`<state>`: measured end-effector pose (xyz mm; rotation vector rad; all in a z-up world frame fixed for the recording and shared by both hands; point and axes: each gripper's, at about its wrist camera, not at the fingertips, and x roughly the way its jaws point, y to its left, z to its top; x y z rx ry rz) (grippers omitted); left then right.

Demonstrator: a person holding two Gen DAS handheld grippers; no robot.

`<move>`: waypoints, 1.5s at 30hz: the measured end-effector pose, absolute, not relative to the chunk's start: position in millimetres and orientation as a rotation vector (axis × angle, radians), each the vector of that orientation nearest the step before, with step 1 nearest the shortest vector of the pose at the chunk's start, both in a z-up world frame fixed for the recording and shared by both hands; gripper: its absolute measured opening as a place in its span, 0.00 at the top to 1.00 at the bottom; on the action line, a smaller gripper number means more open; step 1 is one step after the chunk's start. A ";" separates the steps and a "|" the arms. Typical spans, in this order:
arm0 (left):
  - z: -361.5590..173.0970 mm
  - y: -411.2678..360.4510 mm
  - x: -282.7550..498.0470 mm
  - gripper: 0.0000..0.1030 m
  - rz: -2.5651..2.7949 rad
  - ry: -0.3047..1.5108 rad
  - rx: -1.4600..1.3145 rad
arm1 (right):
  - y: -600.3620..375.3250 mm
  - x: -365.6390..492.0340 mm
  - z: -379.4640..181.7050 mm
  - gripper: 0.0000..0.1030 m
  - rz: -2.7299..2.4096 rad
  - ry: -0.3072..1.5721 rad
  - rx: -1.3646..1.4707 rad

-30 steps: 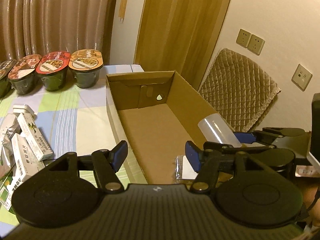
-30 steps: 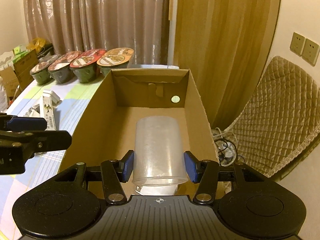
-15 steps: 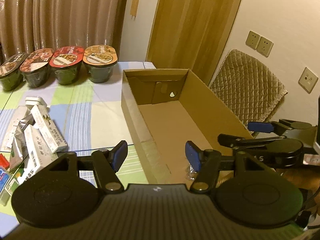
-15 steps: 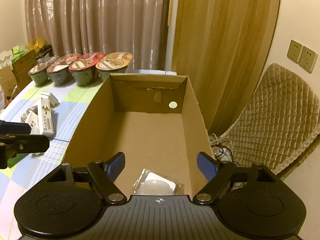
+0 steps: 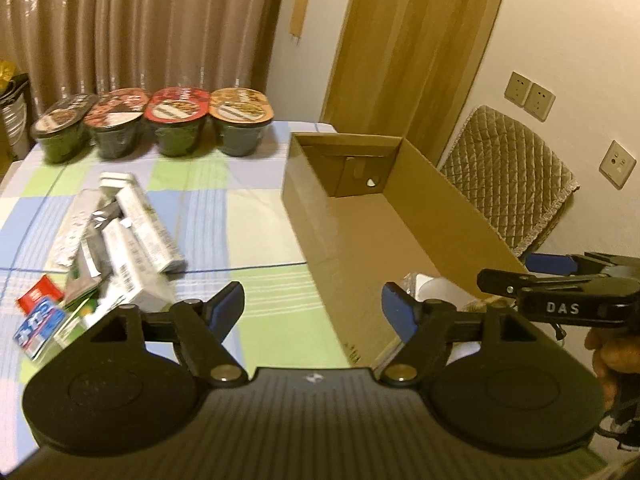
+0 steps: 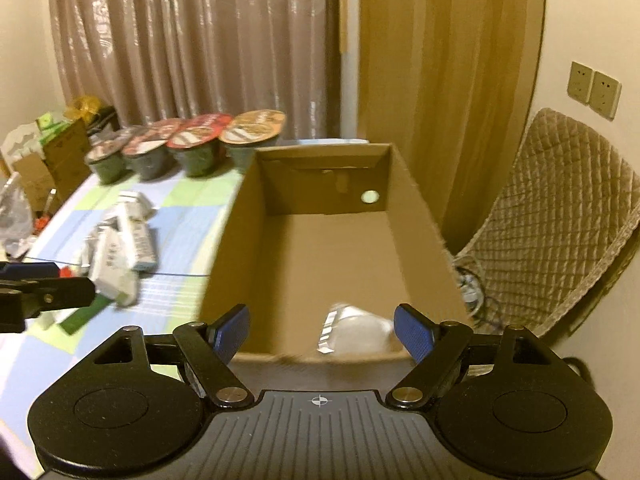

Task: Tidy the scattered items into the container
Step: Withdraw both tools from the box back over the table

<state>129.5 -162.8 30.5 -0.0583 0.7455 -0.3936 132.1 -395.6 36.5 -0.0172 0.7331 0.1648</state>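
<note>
Cardboard box (image 6: pixel 424 240) is set at the table's right edge, scattered packets (image 5: pixel 132 236) left of it; both tongs, left gripper (image 5: pixel 312 308) and right gripper (image 6: pixel 322 330), are held wide and empty; stacked packets may be knocked off if approached carelessly

I count four lidded bowls (image 5: pixel 156 124) in a row, one cardboard box (image 5: pixel 440 200) with one clear packet (image 6: pixel 354 330) inside, and one chair (image 6: pixel 560 216). I hold two grippers (image 5: pixel 312 312) (image 6: pixel 322 328). The pile of white cartons (image 5: pixel 128 232) is too jumbled to count.
</note>
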 end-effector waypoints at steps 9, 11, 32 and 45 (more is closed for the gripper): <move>38.9 -91.9 88.2 0.16 -0.281 0.735 -0.081 | -334.8 88.4 46.8 0.18 0.278 0.723 0.027; 41.5 -74.1 80.5 0.15 -0.249 0.730 -0.083 | -321.2 83.2 47.1 0.18 0.303 0.725 0.029; 32.5 26.5 48.6 0.09 -0.128 0.738 -0.048 | -231.1 60.5 28.6 0.18 0.452 0.779 -0.037; 9.9 44.2 73.7 0.09 -0.150 0.781 0.009 | -213.1 75.0 10.5 0.18 0.473 0.832 -0.047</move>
